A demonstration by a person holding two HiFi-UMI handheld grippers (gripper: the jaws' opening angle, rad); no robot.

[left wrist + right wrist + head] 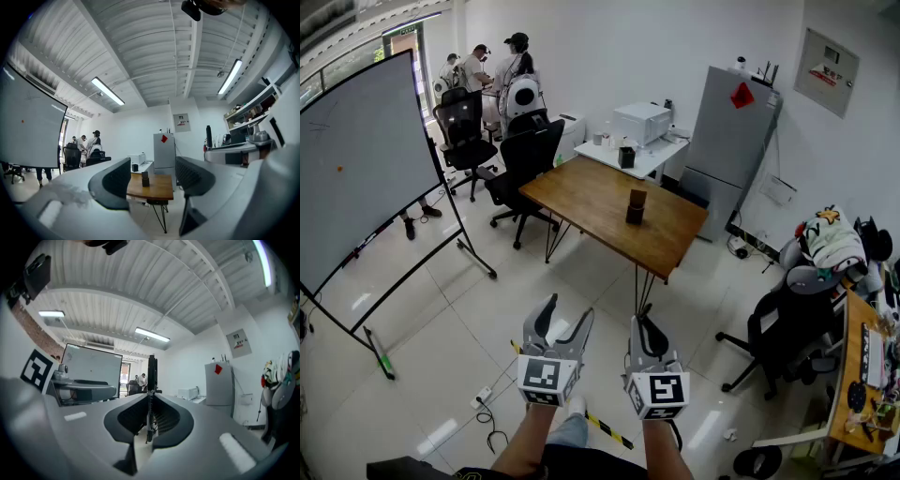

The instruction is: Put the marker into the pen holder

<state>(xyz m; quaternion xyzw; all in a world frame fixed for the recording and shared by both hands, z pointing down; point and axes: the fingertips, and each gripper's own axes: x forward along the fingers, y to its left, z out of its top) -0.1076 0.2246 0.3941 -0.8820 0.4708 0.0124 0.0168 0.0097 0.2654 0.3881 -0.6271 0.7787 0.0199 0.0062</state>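
A dark brown pen holder (636,206) stands upright near the middle of a wooden table (581,197), well ahead of both grippers. In the left gripper view the pen holder (145,178) shows far off between the jaws, on the table (160,188). My left gripper (567,309) (152,176) is open and holds nothing. My right gripper (645,323) (150,397) is shut on a thin black marker (151,376), which sticks up past the jaw tips. Both grippers hang over the floor, short of the table.
A large whiteboard (366,159) on a wheeled stand is at the left. Black office chairs (525,155) and people (502,66) are beyond the table. A grey fridge (731,141) and a white desk with a printer (642,122) stand behind it. Another chair (792,323) is at the right, a cable (487,412) on the floor.
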